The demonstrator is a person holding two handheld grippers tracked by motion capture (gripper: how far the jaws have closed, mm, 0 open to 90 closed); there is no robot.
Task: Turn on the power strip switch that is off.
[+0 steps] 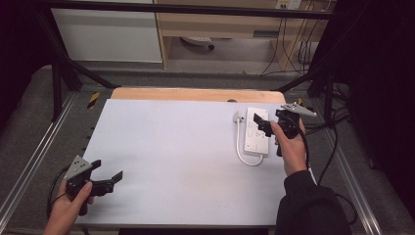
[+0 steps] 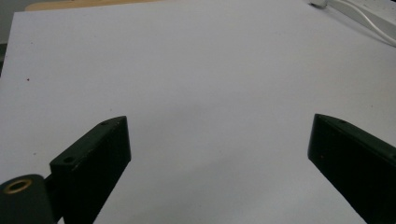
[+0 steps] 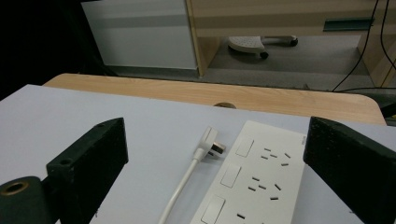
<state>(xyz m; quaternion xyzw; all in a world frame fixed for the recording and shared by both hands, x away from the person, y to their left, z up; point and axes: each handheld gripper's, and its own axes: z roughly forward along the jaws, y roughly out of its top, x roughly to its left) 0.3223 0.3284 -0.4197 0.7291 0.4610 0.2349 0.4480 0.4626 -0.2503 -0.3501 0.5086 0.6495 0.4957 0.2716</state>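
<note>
Your right gripper [image 1: 264, 125], jaws wide, hovers over power strip [image 1: 257, 132] at 2 o'clock to grasp | left gripper [image 1: 105, 177], jaws spread empty, parked at 8 o'clock, clear

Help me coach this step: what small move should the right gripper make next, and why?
Probably lower the right gripper toward the power strip. It hovers open over the strip, holding nothing, with the plug lying loose beside it.

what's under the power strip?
The power strip lies flat on the white sheet covering the table; its cable loops beside it. The underside itself is hidden. The right gripper hovers over it, jaws open.
</note>
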